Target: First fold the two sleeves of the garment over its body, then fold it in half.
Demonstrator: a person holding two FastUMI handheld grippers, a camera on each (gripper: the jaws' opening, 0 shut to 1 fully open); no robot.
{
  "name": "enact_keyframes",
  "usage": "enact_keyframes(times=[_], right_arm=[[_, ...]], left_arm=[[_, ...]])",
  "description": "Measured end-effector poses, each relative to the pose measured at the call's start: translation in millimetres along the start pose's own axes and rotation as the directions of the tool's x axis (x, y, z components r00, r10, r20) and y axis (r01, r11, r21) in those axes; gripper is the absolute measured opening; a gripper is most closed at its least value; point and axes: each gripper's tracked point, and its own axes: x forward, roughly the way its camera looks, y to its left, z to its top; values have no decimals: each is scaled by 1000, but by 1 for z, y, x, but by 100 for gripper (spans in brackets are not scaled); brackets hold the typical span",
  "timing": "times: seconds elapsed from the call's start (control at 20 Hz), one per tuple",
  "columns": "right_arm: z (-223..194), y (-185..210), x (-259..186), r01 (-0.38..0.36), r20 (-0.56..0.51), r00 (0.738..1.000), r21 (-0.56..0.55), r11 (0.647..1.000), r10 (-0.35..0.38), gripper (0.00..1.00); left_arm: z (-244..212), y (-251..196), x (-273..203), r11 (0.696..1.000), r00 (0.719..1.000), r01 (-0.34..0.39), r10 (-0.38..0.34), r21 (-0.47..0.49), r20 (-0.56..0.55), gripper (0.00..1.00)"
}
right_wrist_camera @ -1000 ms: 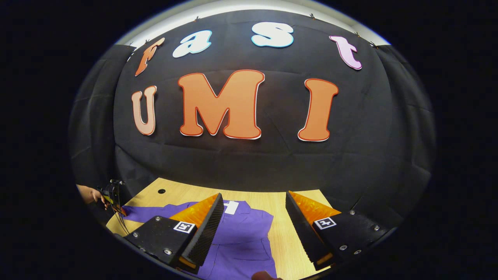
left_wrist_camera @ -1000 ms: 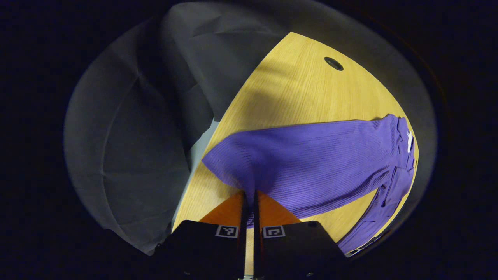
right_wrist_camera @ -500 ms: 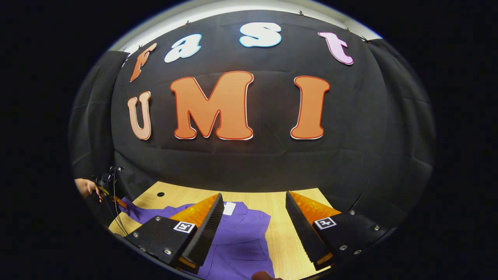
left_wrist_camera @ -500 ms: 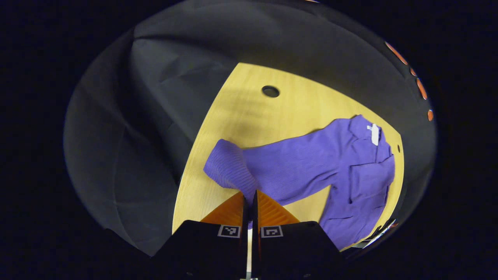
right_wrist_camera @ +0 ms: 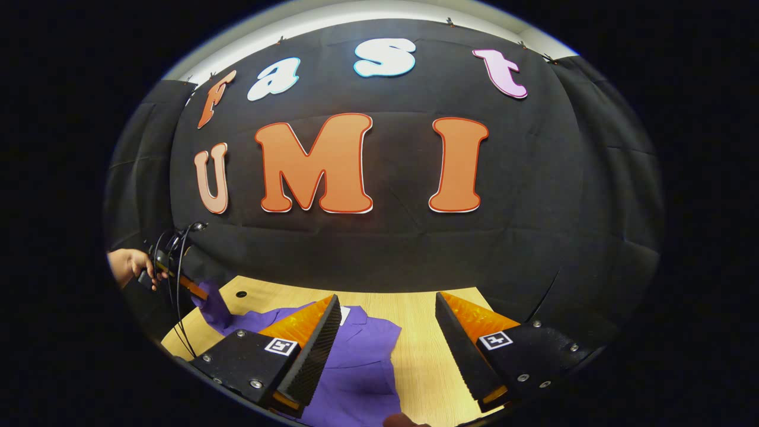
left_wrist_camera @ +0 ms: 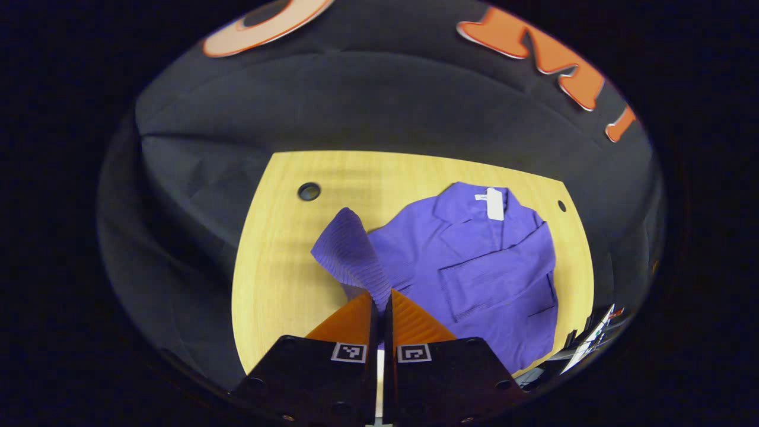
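Up off the wooden table [left_wrist_camera: 267,279], one sleeve [left_wrist_camera: 350,252] rides in the left gripper [left_wrist_camera: 380,305], pinched tight.
Rightward, the purple garment [left_wrist_camera: 492,273] lies flat on the wood; the right gripper [right_wrist_camera: 385,332] hovers above it, jaws wide, holding nothing.

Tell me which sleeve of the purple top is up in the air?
The sleeve pinched in the left claw is lifted off the table. The other sleeve lies flat, folded across the top's front.
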Motion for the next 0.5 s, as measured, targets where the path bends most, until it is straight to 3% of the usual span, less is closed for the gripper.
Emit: enact_keyframes(times=[0.25, 0.5], right_arm=[[-9, -21, -12, 20, 1, 1000, -48, 999, -20, 95], [-21, -45, -22, 34, -16, 999, -28, 999, -35, 95]], left_arm=[[43, -108, 1, 990, 997, 71, -74, 123, 23, 5], [58, -192, 15, 973, 993, 119, -121, 200, 2, 5]])
